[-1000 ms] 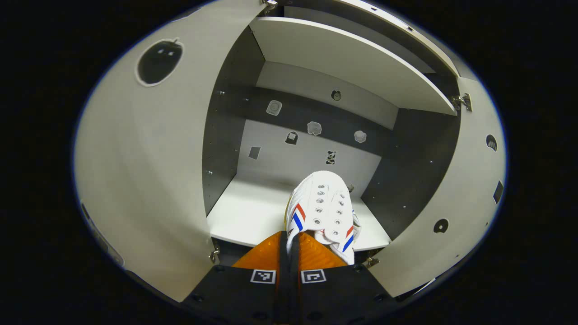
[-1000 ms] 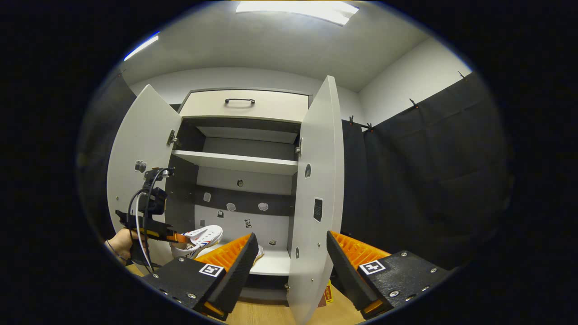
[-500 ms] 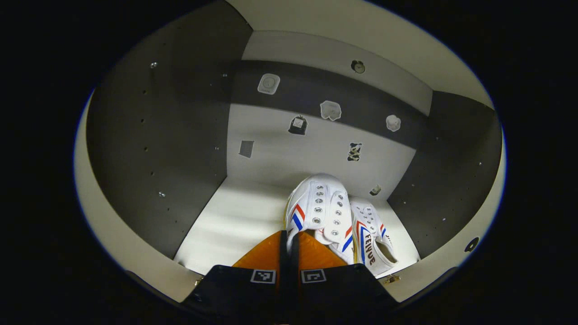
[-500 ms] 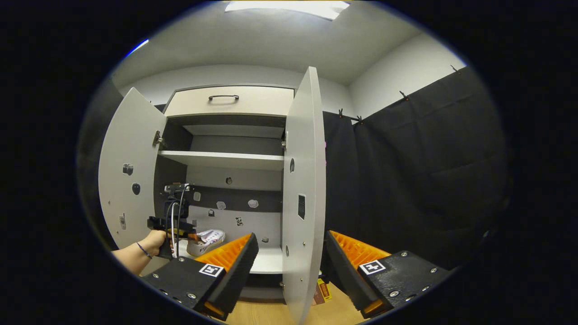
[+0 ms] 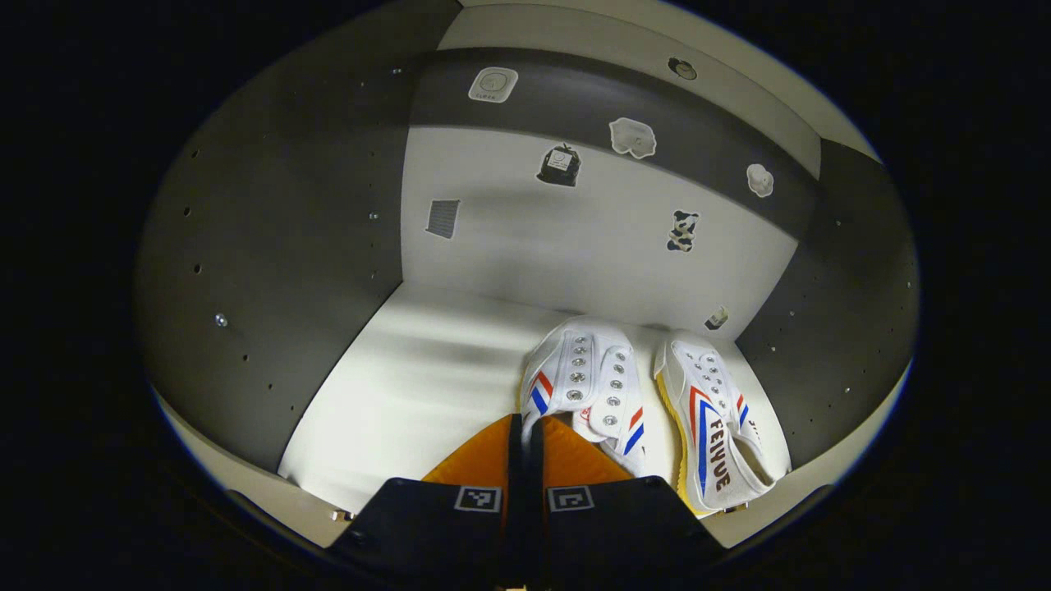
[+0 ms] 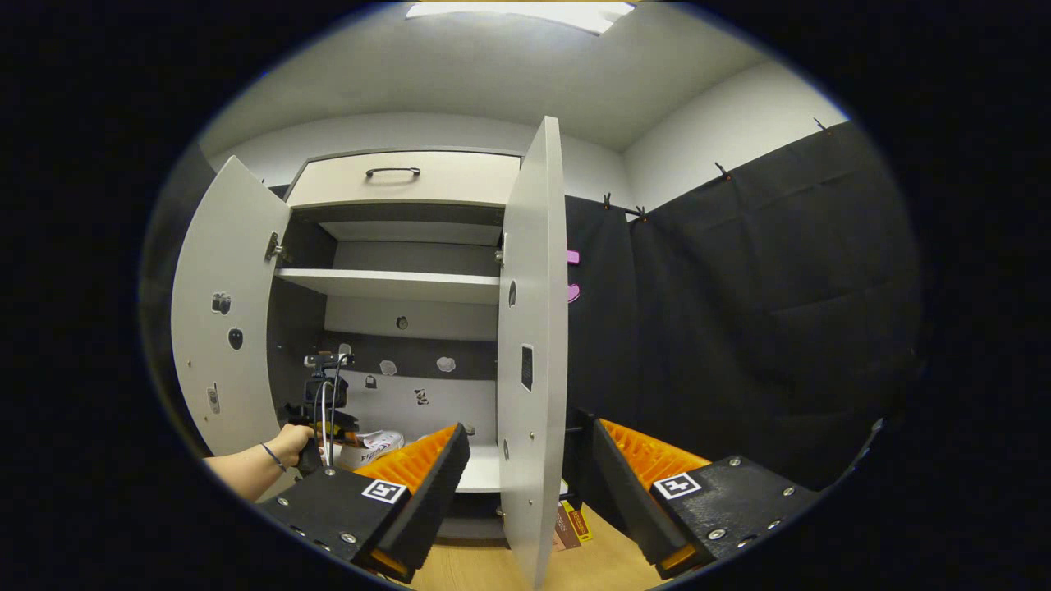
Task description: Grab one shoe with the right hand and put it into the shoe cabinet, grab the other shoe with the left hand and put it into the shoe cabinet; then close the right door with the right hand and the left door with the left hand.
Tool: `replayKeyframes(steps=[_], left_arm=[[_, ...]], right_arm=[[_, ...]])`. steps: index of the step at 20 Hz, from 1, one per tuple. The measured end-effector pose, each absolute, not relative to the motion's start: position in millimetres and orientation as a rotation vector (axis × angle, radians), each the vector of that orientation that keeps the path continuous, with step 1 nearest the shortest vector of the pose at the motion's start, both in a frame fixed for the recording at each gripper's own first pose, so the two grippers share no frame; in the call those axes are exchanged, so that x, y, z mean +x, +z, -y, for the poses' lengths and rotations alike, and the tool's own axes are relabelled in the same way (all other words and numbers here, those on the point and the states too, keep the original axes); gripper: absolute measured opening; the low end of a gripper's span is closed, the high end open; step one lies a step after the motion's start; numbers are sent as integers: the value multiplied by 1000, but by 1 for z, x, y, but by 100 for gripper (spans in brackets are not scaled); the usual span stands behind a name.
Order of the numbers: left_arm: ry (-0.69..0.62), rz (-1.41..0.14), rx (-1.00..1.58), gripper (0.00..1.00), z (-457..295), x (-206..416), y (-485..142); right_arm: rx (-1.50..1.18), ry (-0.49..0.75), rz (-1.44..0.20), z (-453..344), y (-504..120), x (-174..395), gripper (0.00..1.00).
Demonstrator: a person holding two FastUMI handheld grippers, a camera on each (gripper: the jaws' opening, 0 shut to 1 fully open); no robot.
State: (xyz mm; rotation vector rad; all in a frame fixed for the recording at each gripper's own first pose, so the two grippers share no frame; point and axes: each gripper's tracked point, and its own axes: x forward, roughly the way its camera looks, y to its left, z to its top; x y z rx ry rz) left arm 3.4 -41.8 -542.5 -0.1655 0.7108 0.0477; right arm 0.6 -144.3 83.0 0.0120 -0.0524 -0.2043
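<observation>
Second shoe reaching the cabinet floor

Left gripper (image 5: 525,427), jaws clamped on a white sneaker (image 5: 585,384), holds it low beside its mate (image 5: 713,423) inside the shoe cabinet (image 5: 271,246), apparently for pairing. Right gripper (image 6: 525,484) hangs with jaws apart astride the right door (image 6: 532,345), likely ready for closing.

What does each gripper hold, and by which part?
The left gripper pinches one shoe by its collar rim, near the heel. The right gripper, open, holds nothing.
</observation>
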Motion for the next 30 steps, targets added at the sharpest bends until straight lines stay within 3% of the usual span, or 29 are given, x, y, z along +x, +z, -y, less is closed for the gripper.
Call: replayKeyframes(steps=[1, 2, 3, 4, 6, 8, 15, 21, 30], left_arm=[[31, -715, -171, 7, 44, 2, -543], [38, -718, -157, 17, 40, 2, -545], [52, -714, -139, 16, 36, 0, -545], [68, -710, -123, 43, 29, 0, -545], [110, -706, -89, 78, 14, -3, -546], [107, -704, -95, 98, 12, -5, -544], [72, -692, -16, 99, 17, -8, -532], [-28, -577, 19, 98, 47, -12, -487], [-107, -269, 72, 96, 61, -107, -342]], right_arm=[[13, -207, 51, 146, 83, -1, 93], [17, -206, 48, 147, 83, -2, 93], [22, -204, 46, 147, 82, -3, 93], [25, -203, 46, 149, 82, -5, 93], [17, -210, 42, 155, 81, -9, 93], [7, -224, 35, 163, 79, -11, 93], [47, -264, -17, 197, 59, -11, 93], [40, -283, -81, 221, 32, 5, 93], [62, -200, -120, 226, 14, 28, 93]])
